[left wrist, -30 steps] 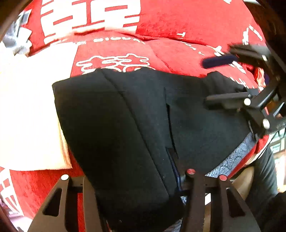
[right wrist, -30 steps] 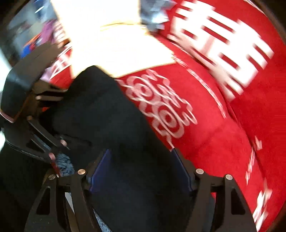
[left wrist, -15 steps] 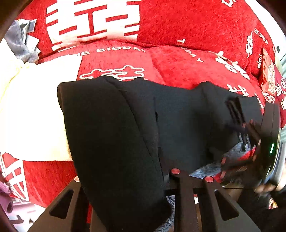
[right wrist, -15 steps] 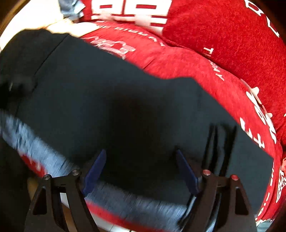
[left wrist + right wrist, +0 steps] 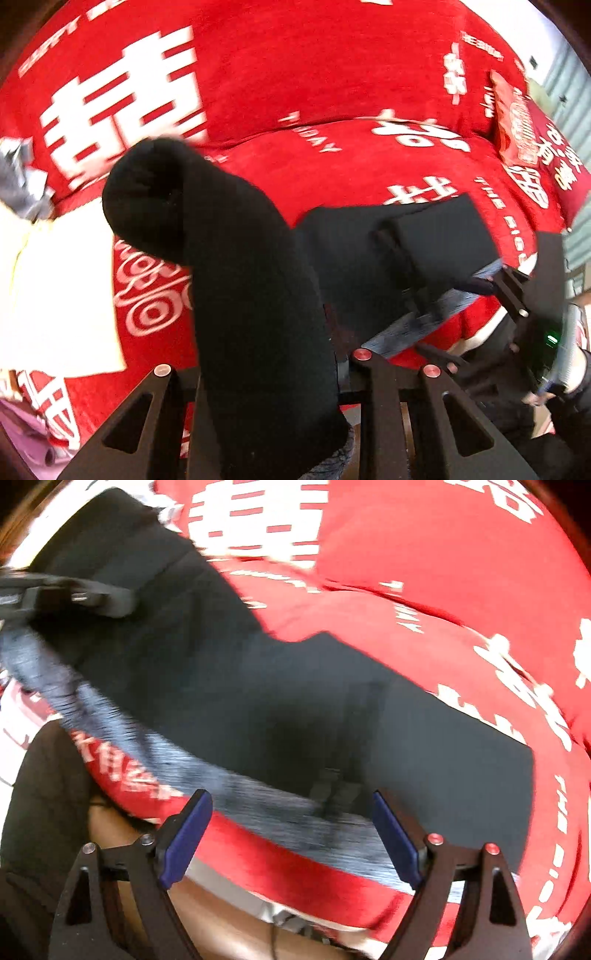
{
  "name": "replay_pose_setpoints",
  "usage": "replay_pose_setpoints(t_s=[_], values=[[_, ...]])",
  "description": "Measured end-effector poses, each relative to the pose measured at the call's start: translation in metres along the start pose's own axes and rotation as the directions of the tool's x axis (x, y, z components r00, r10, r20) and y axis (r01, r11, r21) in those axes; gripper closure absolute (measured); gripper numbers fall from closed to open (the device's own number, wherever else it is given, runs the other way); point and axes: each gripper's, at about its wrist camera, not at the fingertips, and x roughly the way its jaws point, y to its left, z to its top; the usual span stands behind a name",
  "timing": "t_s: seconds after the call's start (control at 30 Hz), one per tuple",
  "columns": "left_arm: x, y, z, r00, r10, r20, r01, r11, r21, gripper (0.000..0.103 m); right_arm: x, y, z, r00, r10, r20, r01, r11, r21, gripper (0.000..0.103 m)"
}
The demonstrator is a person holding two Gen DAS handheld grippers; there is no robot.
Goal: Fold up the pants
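Black fabric fills the foreground of the left wrist view: the left gripper (image 5: 266,373) is clamped on a thick fold of the pants (image 5: 236,280), which rises between its fingers and ends in a rounded bunch lifted above the red sofa cover (image 5: 332,92). Beyond that fold the rest of the garment lies flat on the cover, its grey ribbed waistband (image 5: 424,321) running along the near edge. At the right of this view the right gripper (image 5: 491,295) reaches in low over the waistband. Further left a pale cloth (image 5: 55,288) lies on the cover, with a crumpled grey item (image 5: 22,184) behind it.

Only the right wrist view shows the right gripper (image 5: 291,830) from behind: its blue-padded fingers (image 5: 184,838) stand wide apart and hold nothing, hovering just at the sofa's front edge over the waistband (image 5: 221,790). Past them the pants (image 5: 277,686) spread flat across the seat, one dark panel reaching far right. At upper left the left gripper (image 5: 74,594) appears side-on, pinching the raised cloth. Behind everything, large white characters (image 5: 255,520) mark the red backrest. This view is motion-blurred, so seams are hard to read.
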Motion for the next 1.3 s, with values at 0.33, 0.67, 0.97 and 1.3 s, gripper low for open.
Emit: replay_pose_setpoints(t_s=[0.33,0.67,0.97,1.3], values=[[0.002,-0.124,0.085,0.996,-0.086,-0.020,0.088,0.987,0.132,0.077,-0.031,-0.085,-0.034,0.996,-0.088,0.030,0.083,0.987,0.134,0.013],[0.151,-0.202,0.102,0.958,-0.004,-0.288,0.054,0.985,0.165,0.072,-0.029,-0.128,-0.077,0.999,-0.008,0.042,-0.002,0.972,0.234,0.013],[0.135,-0.213,0.111,0.933,-0.147,-0.329,0.196,0.973,0.120,0.020,-0.033,-0.124,-0.082,0.987,0.103,0.122,-0.126,0.972,0.201,0.011],[0.089,-0.114,0.094,0.992,-0.015,-0.128,0.020,0.999,0.037,0.020,-0.039,-0.160,-0.082,0.911,0.285,0.299,-0.381,0.858,0.345,0.000]])
